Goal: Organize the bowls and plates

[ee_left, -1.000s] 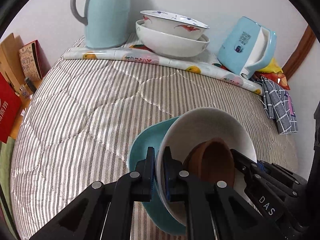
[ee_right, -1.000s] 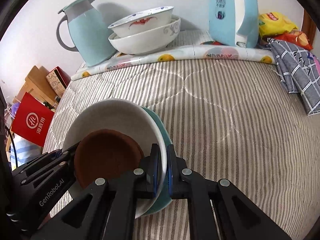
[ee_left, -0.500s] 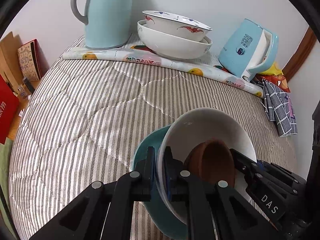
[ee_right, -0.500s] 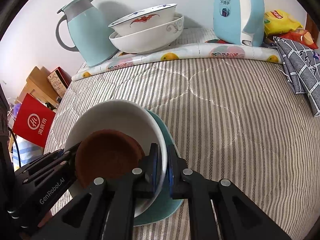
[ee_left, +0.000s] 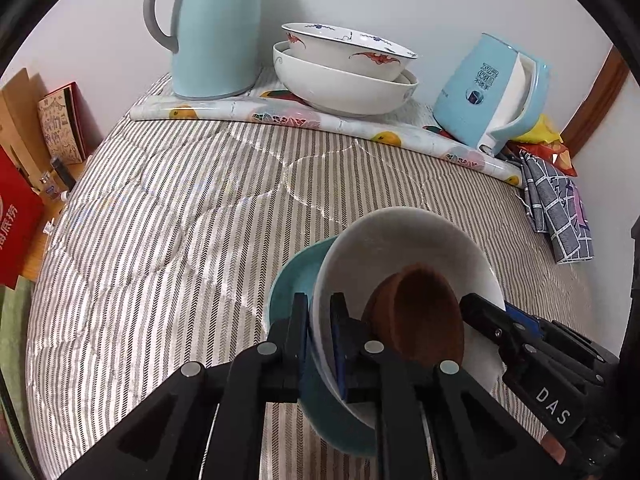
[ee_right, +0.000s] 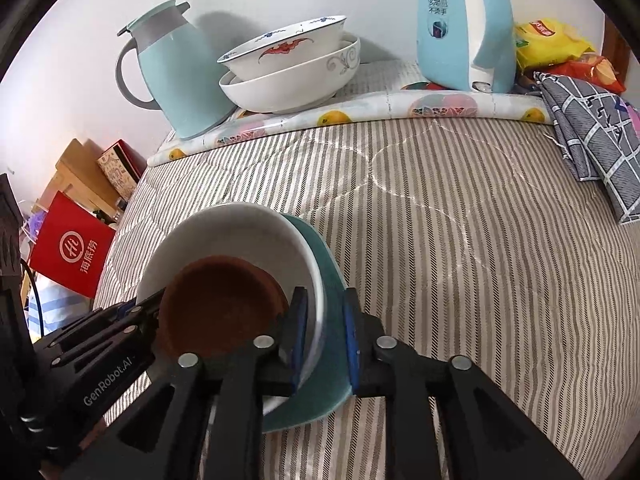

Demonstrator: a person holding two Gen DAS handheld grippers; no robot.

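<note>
A stack of a teal plate (ee_left: 286, 284) (ee_right: 320, 264), a white bowl (ee_left: 404, 240) (ee_right: 240, 232) and a small brown bowl (ee_left: 420, 312) (ee_right: 216, 308) is held over the striped quilt. My left gripper (ee_left: 319, 312) is shut on the stack's left rim. My right gripper (ee_right: 323, 316) is shut on its right rim and shows in the left wrist view (ee_left: 520, 336). Two nested white patterned bowls (ee_left: 344, 76) (ee_right: 292, 64) stand at the back on a fruit-print mat.
A pale blue thermos jug (ee_left: 212, 28) (ee_right: 172, 68) stands left of the back bowls, a blue electric kettle (ee_left: 488, 92) (ee_right: 464, 20) right of them. A grey checked cloth (ee_left: 556, 204) (ee_right: 592, 136) and snack bags (ee_right: 556, 48) lie at the right edge. Red boxes (ee_right: 72, 248) stand beyond the left edge.
Both grippers have carried the stack forward, toward the nested bowls at the back. The grip on both rims is unchanged.
</note>
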